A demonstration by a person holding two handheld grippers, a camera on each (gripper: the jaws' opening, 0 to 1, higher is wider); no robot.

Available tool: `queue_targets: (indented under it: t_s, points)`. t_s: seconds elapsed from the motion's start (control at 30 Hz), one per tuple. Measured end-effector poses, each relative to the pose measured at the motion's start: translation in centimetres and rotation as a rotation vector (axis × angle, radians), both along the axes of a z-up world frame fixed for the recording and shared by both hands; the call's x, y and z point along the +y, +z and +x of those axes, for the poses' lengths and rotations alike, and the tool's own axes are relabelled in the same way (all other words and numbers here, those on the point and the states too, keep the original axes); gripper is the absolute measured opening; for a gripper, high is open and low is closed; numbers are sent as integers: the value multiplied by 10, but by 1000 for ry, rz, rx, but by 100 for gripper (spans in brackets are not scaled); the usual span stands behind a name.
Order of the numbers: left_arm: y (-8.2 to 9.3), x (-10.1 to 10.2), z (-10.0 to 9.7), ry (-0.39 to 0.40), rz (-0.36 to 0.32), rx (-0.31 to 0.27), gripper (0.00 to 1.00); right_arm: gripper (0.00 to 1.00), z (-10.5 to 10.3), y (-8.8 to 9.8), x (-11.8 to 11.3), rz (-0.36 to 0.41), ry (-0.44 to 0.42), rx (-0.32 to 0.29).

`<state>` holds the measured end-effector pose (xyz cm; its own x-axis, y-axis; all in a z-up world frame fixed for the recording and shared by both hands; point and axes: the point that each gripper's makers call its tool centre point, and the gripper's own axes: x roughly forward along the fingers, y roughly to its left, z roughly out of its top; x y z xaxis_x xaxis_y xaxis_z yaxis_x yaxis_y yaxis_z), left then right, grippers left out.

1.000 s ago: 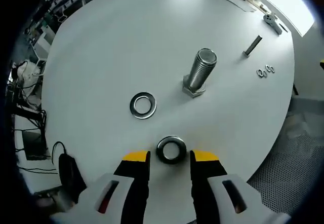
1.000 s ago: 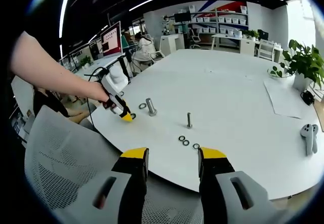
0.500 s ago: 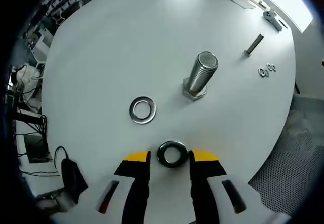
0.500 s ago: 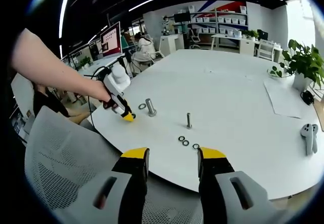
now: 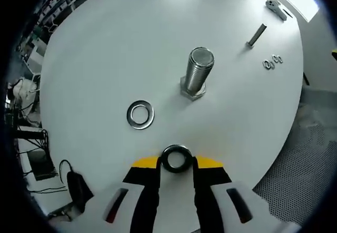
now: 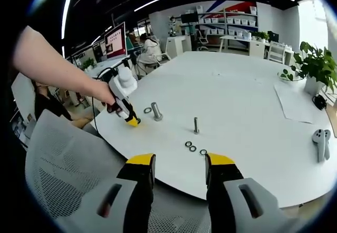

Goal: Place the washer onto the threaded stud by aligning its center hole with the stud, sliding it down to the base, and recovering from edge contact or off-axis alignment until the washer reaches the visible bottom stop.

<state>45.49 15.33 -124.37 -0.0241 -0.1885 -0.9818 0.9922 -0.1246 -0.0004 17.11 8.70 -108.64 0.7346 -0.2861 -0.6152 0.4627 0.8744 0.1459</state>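
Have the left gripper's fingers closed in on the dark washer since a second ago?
Yes. The left gripper fingers now sit against the dark washer; the gap beside it has gone.

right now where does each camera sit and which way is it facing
Left gripper view: rides on the left tongs, looking steeply down at the white table; its yellow-tipped jaws close around a dark washer, with a second washer and the large threaded stud beyond.
Right gripper view: rides on the right tongs, held back off the table edge above a mesh chair, looking across the office; its jaws stand open, and the person's arm shows.
Shared: stud, table, small stud, three small washers.
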Motion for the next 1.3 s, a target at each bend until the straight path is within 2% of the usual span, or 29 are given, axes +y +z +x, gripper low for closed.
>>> queue_targets:
  t_s: [0.23,0.37,0.6,0.7,0.83,0.87,0.93,1.03,1.3]
  points:
    - [-2,-2,1,18,-3,-1,22,40,0,-1,1,-2,4,5]
    - [1,-2,-5,14,20,-3,21,40,1,-1,1,-3,8,7]
    - [0,-1,-2,10,49,-10,21,40,1,-1,2,-5,10,12]
    - [-1,-1,0,26,29,-4,20,40,0,-1,1,-5,8,11]
    - [1,1,-1,65,-39,6,20,40,0,-1,1,-6,7,12]
    - [-1,-6,3,65,-54,7,20,40,0,-1,1,-7,8,12]
    - [0,-5,1,57,-70,5,20,40,0,-1,1,-6,8,12]
    - [0,-9,4,58,-84,8,20,40,0,-1,1,-7,8,12]
    - [0,-7,2,38,-102,9,20,39,-1,-1,0,-9,7,15]
